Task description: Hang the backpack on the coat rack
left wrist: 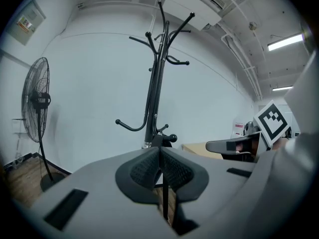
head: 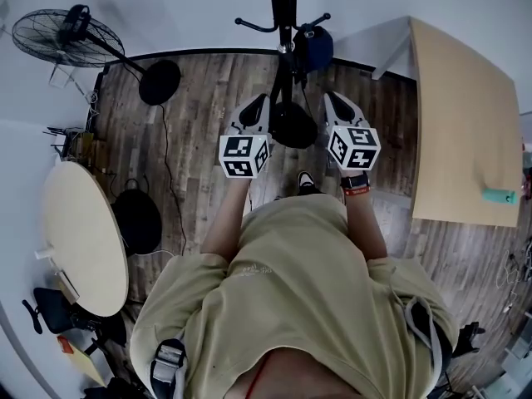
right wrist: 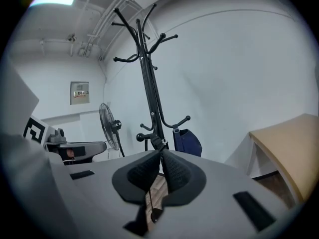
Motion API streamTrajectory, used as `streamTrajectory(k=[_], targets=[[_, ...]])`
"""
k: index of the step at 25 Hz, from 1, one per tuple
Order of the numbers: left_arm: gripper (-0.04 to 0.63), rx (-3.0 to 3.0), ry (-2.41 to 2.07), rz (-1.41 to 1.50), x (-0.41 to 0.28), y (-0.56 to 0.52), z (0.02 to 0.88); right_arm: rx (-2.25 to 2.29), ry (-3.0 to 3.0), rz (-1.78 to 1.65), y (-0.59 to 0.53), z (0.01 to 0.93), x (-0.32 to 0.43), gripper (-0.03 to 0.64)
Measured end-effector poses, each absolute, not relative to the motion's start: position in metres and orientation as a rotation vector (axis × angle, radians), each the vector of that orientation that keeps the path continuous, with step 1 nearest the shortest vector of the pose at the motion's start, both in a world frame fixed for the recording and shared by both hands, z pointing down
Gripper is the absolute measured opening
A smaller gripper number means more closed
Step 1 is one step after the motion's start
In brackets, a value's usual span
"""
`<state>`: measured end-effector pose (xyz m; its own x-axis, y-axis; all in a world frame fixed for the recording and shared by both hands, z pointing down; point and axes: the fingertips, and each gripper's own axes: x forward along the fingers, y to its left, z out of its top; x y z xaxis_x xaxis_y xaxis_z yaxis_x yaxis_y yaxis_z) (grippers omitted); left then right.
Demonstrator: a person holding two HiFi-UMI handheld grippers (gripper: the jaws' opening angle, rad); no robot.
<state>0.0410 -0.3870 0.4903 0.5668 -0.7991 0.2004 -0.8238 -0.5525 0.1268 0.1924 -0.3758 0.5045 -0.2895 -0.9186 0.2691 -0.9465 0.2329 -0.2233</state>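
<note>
The dark blue backpack [head: 314, 48] hangs from a low hook of the black coat rack [head: 283, 7], on the right of its pole. In the right gripper view the backpack [right wrist: 188, 141] sits just beyond the jaws, beside the coat rack [right wrist: 147, 83]. My left gripper [head: 260, 102] and right gripper [head: 332, 100] are held level on either side of the pole, above the rack's round base [head: 293, 125], apart from the backpack. Both the left gripper [left wrist: 159, 151] and the right gripper [right wrist: 161, 153] have their pads pressed together with nothing held. The left gripper view shows the coat rack [left wrist: 154, 93] but not the backpack.
A standing fan [head: 66, 36] is at the far left by the wall, its base [head: 160, 81] on the wood floor. A round table [head: 79, 235] is at my left, a rectangular table [head: 465, 123] at my right. A cable runs across the floor.
</note>
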Motion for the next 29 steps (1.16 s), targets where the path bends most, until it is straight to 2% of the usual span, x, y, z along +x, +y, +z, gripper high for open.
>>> streamTrajectory(k=[4,29], targets=[[0.026,2.624,-1.383,0.102,0.037,-0.384,0.477,1.832,-2.411,0.457,-0.372,0.497,0.191,0.015],[0.023,2.612,-1.339,0.130,0.054,-0.422,0.499,1.816,-2.432,0.427,-0.413,0.501,0.194,0.015]])
